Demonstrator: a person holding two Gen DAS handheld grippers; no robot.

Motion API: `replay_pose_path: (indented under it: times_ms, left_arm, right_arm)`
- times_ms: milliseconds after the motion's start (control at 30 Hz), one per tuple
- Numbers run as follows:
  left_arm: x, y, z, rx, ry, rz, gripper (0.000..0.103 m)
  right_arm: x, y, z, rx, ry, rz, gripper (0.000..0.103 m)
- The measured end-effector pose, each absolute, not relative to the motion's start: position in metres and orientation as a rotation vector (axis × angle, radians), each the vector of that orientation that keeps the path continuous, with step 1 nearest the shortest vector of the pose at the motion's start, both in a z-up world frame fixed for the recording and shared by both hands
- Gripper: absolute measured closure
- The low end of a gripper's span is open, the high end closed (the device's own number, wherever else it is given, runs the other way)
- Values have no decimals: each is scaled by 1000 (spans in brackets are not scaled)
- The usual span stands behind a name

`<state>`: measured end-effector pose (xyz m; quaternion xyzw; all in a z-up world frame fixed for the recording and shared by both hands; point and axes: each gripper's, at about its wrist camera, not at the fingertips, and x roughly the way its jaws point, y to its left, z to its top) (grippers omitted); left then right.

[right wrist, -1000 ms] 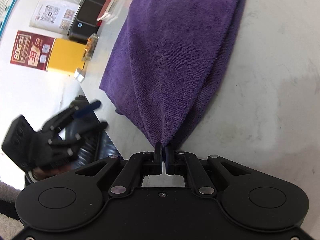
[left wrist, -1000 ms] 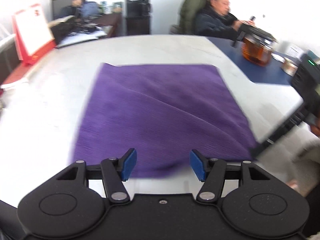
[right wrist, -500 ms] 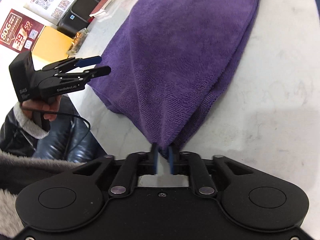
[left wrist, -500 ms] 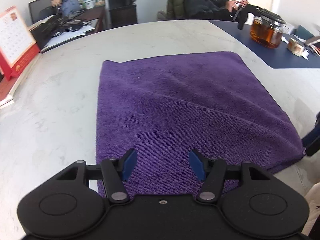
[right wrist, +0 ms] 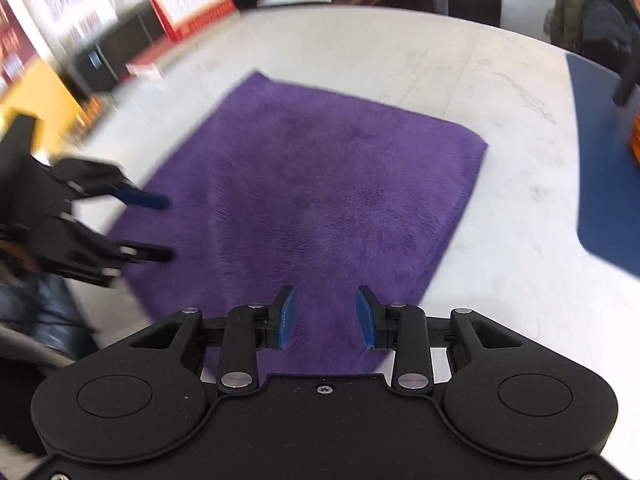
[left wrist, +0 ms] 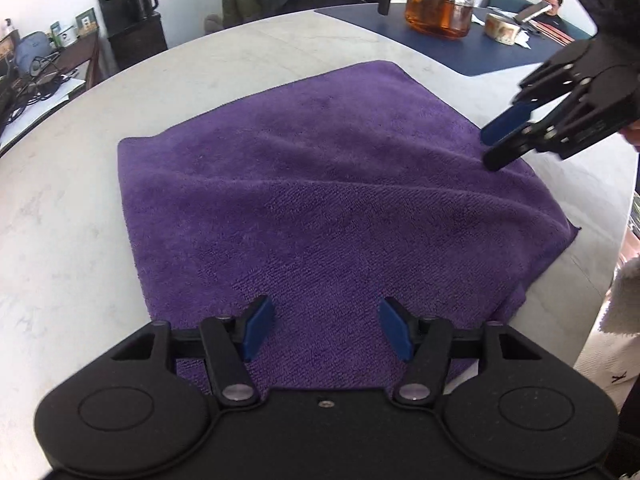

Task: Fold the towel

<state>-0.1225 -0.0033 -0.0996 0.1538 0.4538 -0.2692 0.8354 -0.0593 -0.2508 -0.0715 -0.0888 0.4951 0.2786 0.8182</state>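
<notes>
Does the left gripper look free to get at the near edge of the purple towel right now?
Probably yes. The left gripper hangs open just above the towel, which lies flat on the table. Nothing sits between its pads and the cloth, and the right gripper is off at the far right corner.

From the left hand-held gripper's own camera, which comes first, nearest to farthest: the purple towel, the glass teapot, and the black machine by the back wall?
1. Purple towel: right under the left hand-held gripper, on the white table.
2. Glass teapot: far right, on the blue mat.
3. Black machine: back left, beyond the table.
</notes>
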Motion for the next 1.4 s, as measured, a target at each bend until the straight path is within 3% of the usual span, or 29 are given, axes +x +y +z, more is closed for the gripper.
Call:
replay_pose_path:
  times_ms: [567, 733, 967, 1167, 1400]
  left_arm:
    - [-147, 25, -97, 359, 1011, -589, 39]
    - [-148, 20, -96, 333, 1039, -523, 38]
    - [-151, 17, -95, 288, 1079, -449, 36]
    - [-161, 12, -95, 318, 1081, -423, 29]
    - [-159, 23, -81, 224, 1025, -345, 35]
  right_arm:
    - [-75, -224, -76, -521, 1008, 593, 69]
    - [-75, -211, -50, -495, 873, 737, 69]
    - [-21, -157, -82, -609, 857, 928, 70]
    - [24, -164, -90, -561, 880, 974, 64]
    - [37, -149, -63, -563, 865, 976, 64]
